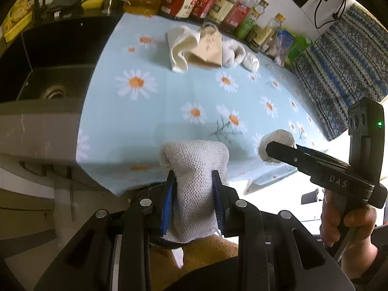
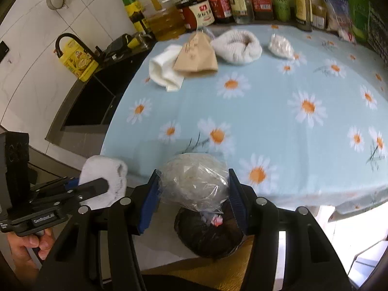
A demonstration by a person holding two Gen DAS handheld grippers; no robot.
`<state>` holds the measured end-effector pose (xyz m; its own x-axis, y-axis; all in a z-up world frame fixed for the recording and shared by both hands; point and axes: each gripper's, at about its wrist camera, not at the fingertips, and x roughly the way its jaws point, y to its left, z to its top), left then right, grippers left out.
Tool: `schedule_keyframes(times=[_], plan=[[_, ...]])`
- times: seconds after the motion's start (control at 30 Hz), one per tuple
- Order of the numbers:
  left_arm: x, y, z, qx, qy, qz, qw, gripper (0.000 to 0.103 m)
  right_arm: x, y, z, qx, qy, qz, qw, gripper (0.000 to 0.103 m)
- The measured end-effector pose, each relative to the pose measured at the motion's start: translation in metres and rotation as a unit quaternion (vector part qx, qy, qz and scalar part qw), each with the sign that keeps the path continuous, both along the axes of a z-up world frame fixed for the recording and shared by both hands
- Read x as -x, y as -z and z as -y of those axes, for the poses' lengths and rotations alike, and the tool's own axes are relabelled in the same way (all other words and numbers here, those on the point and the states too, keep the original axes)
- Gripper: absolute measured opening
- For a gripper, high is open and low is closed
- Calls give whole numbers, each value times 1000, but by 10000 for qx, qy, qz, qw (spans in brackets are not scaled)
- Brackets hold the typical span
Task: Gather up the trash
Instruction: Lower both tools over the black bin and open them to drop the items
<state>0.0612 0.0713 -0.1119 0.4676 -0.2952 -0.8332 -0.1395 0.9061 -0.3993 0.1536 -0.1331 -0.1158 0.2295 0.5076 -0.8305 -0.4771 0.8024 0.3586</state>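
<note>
My left gripper (image 1: pixel 194 181) is shut on a white knitted cloth (image 1: pixel 194 167), held at the near edge of the daisy tablecloth (image 1: pixel 194 92). It also shows in the right wrist view (image 2: pixel 104 184). My right gripper (image 2: pixel 194 186) is shut on a clear plastic bag (image 2: pixel 191 179) of pale crumpled stuff, held above a dark-lined trash bin (image 2: pixel 208 235) beside the table's near edge. The bag also shows in the left wrist view (image 1: pixel 276 140). At the far side lie a white cloth (image 2: pixel 165 70), a brown paper bag (image 2: pixel 196 55), a white knitted cloth (image 2: pixel 237 46) and a small clear bag (image 2: pixel 281 46).
A row of sauce and oil bottles (image 2: pixel 230 0) lines the back wall. A black sink (image 1: pixel 48 68) with a black faucet (image 2: pixel 72 41) lies to the left. A patterned cloth (image 1: pixel 344 63) hangs at the right.
</note>
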Motion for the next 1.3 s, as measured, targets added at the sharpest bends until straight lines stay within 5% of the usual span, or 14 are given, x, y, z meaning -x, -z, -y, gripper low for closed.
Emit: schedule_keyframes(times=[0.8, 0.93, 1.1, 1.3], plan=[[36, 99, 33, 166, 255, -1393, 9898, 30, 43, 107, 10, 440, -127, -1363, 9896, 55], [34, 107, 29, 148, 197, -1516, 9881, 30, 45, 114, 14, 414, -86, -1487, 9880, 56], [32, 110, 21, 363, -50, -1592, 9866, 49, 40, 113, 17, 344, 15, -1575, 9869, 67], [27, 108, 22, 351, 2, -1573, 9869, 49, 30, 110, 25, 345, 178, -1565, 9869, 70]])
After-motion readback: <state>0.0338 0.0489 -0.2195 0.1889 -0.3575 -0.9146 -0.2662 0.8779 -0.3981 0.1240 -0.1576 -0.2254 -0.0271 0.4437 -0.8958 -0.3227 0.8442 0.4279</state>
